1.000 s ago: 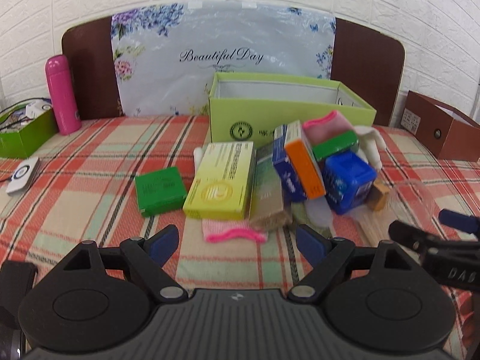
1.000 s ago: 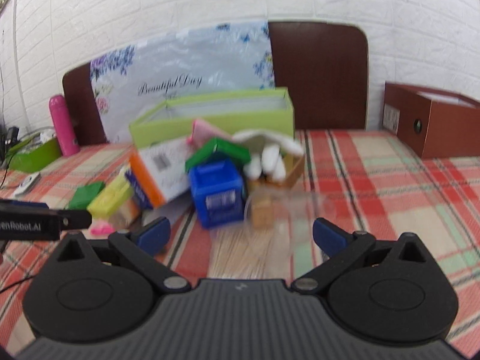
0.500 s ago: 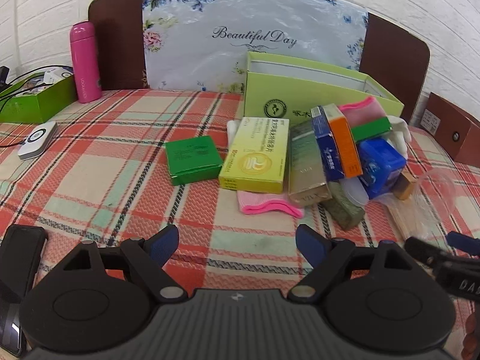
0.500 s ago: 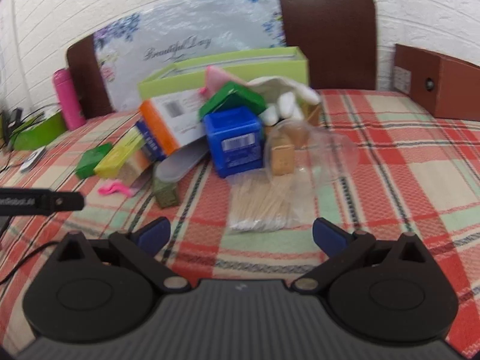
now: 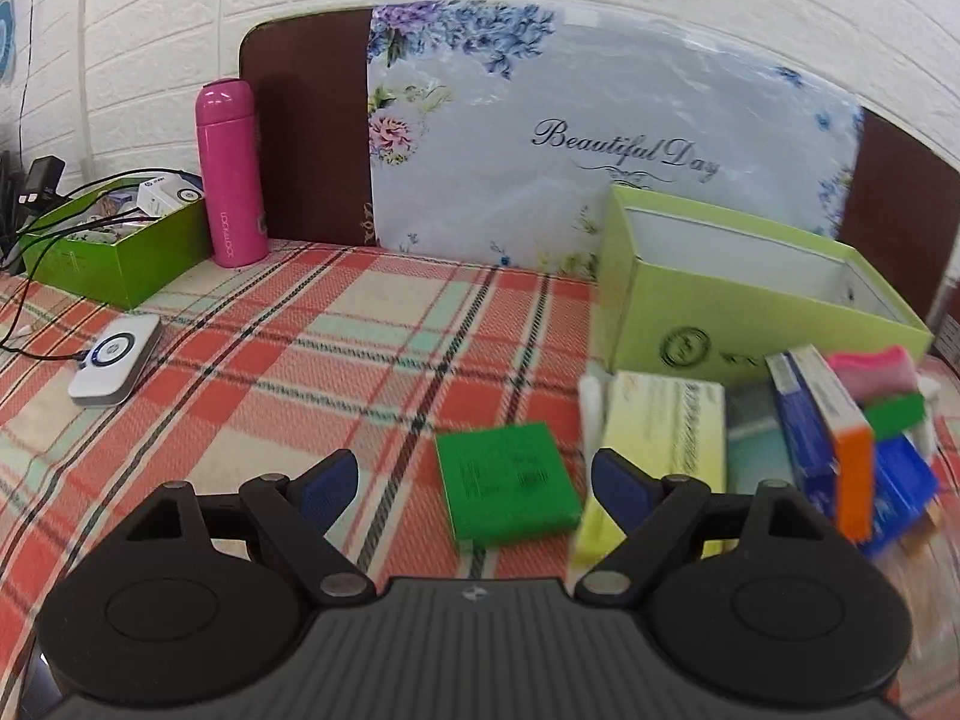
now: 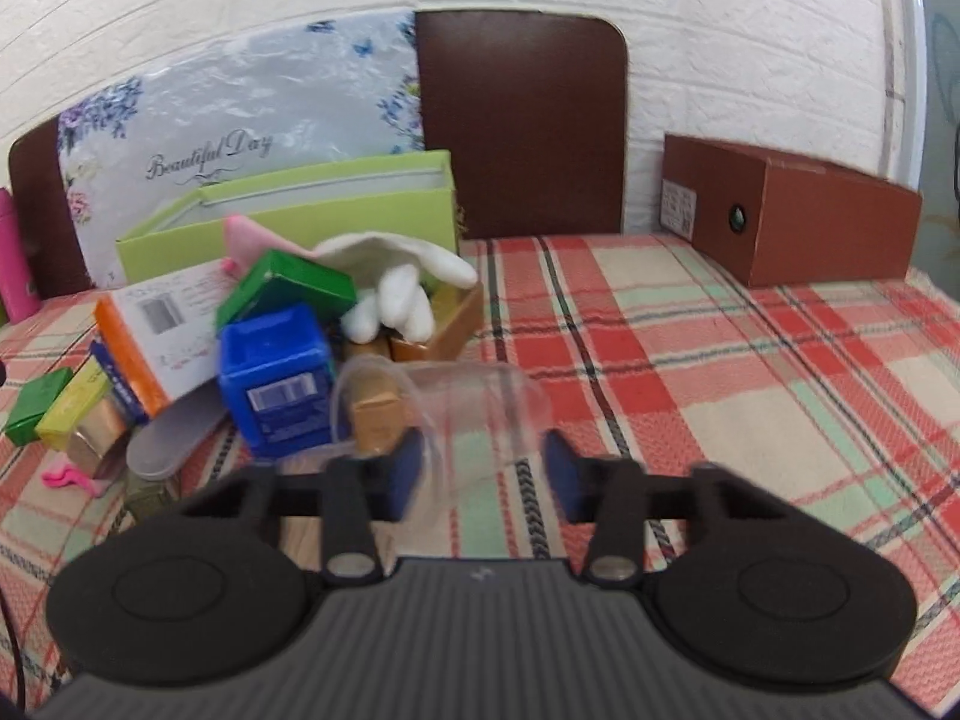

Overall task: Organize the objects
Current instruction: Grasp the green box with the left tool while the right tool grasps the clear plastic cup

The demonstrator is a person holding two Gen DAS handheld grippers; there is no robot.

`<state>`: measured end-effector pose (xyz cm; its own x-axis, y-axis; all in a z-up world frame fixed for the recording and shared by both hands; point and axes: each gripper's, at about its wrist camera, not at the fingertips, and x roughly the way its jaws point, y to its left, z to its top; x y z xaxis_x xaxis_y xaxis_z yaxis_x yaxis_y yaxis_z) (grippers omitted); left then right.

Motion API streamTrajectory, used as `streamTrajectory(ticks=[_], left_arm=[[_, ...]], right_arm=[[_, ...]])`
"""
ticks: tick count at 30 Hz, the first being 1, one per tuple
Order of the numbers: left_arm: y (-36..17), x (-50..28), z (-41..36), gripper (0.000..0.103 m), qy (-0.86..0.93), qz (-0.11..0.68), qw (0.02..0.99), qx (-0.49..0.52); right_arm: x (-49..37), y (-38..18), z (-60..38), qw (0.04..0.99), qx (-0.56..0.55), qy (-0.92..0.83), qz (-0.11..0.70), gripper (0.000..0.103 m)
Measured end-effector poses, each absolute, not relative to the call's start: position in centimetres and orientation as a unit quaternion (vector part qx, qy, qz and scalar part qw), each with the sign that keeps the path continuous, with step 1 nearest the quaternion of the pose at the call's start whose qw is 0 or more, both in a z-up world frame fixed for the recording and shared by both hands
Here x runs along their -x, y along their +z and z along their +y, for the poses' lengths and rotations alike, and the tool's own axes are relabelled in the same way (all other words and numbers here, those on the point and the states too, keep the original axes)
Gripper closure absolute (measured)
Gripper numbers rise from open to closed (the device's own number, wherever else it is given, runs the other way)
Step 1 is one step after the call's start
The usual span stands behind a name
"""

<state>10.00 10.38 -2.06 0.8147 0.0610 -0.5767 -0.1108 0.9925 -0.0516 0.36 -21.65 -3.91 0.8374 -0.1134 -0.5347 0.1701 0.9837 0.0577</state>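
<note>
A clear plastic cup (image 6: pixel 480 408) lies on its side on the plaid cloth, in front of a heap of small boxes. My right gripper (image 6: pixel 485 471) has the cup between its blue pads. Its jaws are closing, and the pads meet the cup's sides. In the heap are a blue box (image 6: pixel 273 384), an orange-edged box (image 6: pixel 162 324), a dark green box (image 6: pixel 288 288) and a white glove (image 6: pixel 396 276). My left gripper (image 5: pixel 477 480) is open, with a flat green box (image 5: pixel 507 489) lying just ahead between its fingers. A yellow box (image 5: pixel 660 438) lies beside the flat green box. The lime open box (image 5: pixel 750 312) stands behind.
A pink bottle (image 5: pixel 231 174), a green box of cables (image 5: pixel 114 240) and a white device (image 5: pixel 114 360) sit at the left. A brown carton (image 6: pixel 792 222) stands at the right rear. A floral board (image 5: pixel 600 138) leans on the wall. Bare plaid cloth (image 6: pixel 750 390) stretches to the right.
The left gripper swung left, so the flat green box now lies between its fingers. The right gripper moved up to the cup and its jaws narrowed around it.
</note>
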Motion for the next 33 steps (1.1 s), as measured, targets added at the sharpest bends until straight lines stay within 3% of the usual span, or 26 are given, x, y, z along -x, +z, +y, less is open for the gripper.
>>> streamTrajectory(ticks=[2,5,8,9,11,22,25,33], left_arm=[[-2.8,-11.9,10.3,0.015,0.054,0.314,0.947,0.040],[-4.1,-14.3,9.8,0.015,0.050,0.341,0.938,0.027],[-5.2,-15.1,9.0,0.018,0.037,0.356,0.934,0.010],[-5.5,-15.0,9.0,0.031,0.035,0.361,0.932,0.007],[-5.7,-14.3,9.6,0.035,0.021,0.362,0.931,0.036],[-6.1,-10.9,9.3,0.031,0.008,0.363,0.932,-0.005],[-5.9,-10.9,9.5,0.036,0.003,0.363,0.932,0.009],[-4.0,-8.8,9.7,0.037,-0.005,0.338,0.941,0.027]], right_arm=[[0.2,-4.3,-22.3,0.958,-0.055,-0.075,0.272,0.095],[1.3,-4.8,-22.9,0.957,-0.045,-0.078,0.277,0.097],[2.1,-5.0,-23.6,0.954,-0.054,-0.077,0.284,0.098],[2.2,-5.0,-23.7,0.953,-0.055,-0.077,0.287,0.098],[2.3,-4.9,-23.6,0.953,-0.057,-0.074,0.287,0.098],[1.2,-4.6,-22.1,0.955,-0.044,-0.052,0.287,0.092],[1.1,-4.8,-22.2,0.955,-0.040,-0.057,0.290,0.092],[1.9,-3.5,-22.6,0.960,-0.051,-0.030,0.273,0.098]])
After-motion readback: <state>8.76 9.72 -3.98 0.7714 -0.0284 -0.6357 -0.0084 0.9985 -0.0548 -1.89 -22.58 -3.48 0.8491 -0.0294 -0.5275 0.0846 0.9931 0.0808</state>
